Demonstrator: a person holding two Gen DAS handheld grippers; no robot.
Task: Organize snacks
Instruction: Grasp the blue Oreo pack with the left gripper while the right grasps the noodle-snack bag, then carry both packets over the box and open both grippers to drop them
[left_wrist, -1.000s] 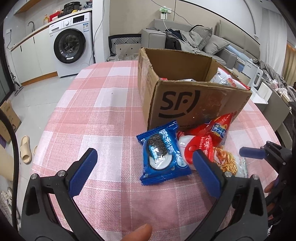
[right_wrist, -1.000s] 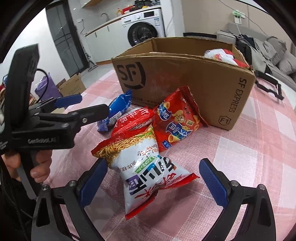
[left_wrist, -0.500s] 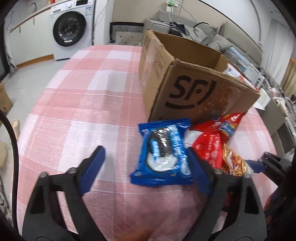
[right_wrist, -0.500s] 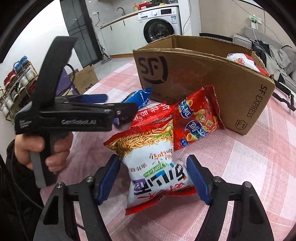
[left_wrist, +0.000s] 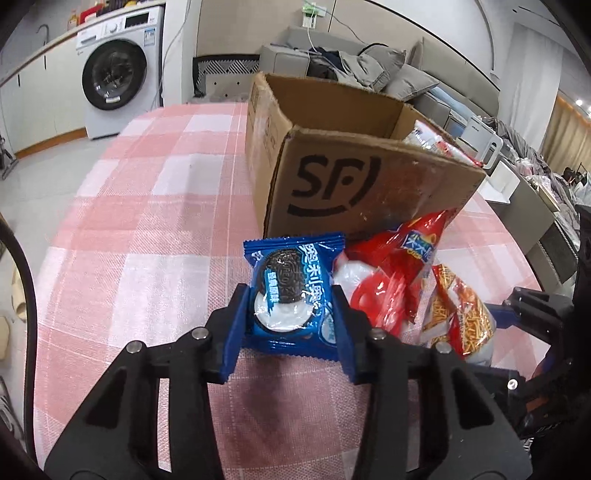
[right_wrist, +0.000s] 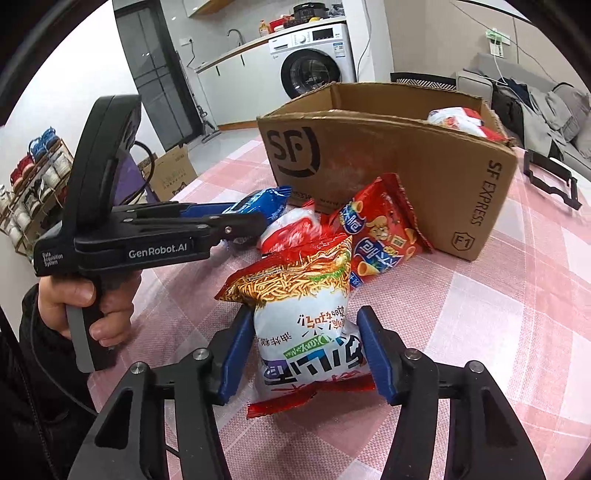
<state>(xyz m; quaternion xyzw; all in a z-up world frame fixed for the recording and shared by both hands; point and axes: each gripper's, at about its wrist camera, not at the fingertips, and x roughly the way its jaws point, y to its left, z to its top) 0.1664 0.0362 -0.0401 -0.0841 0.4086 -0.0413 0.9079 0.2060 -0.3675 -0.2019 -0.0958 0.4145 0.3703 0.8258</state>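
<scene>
From my left wrist, a pink-checked surface (left_wrist: 147, 221) carried a cardboard box (left_wrist: 351, 184) before a washing machine (left_wrist: 118, 70); my left tongs (left_wrist: 291, 317), angled downward, gripped the blue cookie packet (left_wrist: 291, 291). From my right wrist, my right tongs (right_wrist: 306, 350), tilted down, were closing around the noodle bag (right_wrist: 306, 317) lying beside the box.

Bright, even indoor light in both wrist views; soft shadow only under the blue cookie packet (left_wrist: 291, 291) and noodle bag (right_wrist: 310, 332). Glare on both glossy wrappers and the checked tablecloth (left_wrist: 147, 206). Strong fisheye bending, black vignette at corners. Slight blur on the washing machine (left_wrist: 118, 74).
</scene>
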